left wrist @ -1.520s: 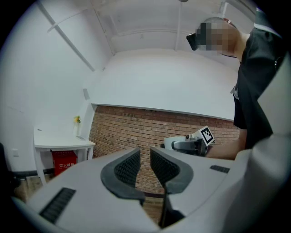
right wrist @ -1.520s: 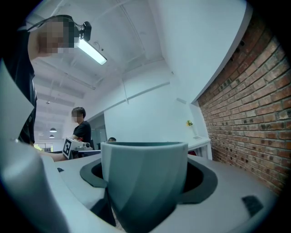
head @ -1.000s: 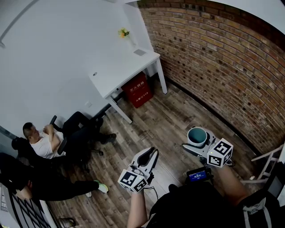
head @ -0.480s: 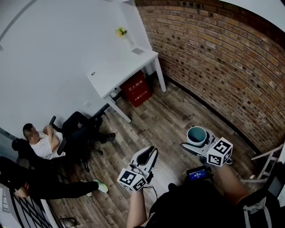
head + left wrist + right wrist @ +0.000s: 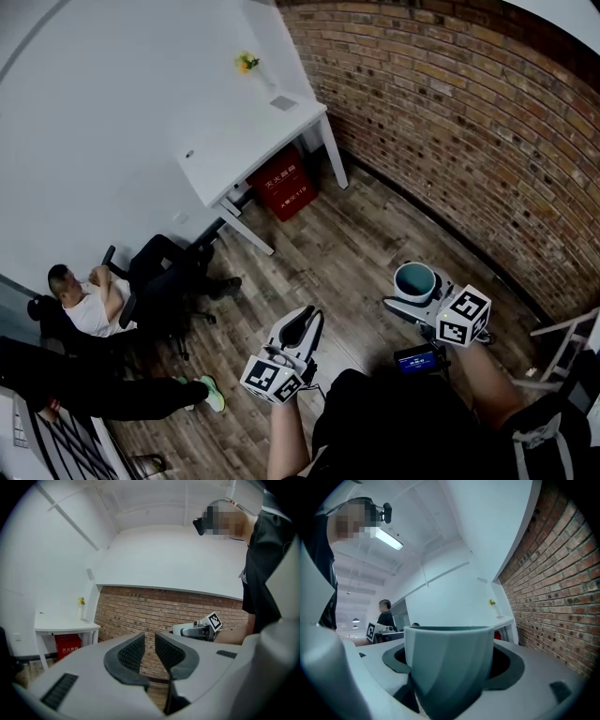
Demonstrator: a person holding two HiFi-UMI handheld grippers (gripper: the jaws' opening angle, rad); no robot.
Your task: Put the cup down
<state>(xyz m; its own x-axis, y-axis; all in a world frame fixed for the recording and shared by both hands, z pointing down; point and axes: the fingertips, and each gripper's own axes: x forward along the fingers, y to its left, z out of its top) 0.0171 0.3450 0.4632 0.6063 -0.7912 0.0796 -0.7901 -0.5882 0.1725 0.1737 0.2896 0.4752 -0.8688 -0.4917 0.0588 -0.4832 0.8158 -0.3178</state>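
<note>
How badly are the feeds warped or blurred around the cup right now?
Head view: fisheye bends the brick wall, cup sharp. Right gripper view: cup fills the frame, slightly soft, ceiling light glares. Left gripper view: dark round edges, jaws sharp.

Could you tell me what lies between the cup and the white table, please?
In the head view, only bare wooden floor lies between the cup, held in the right gripper, and the white table.
</note>
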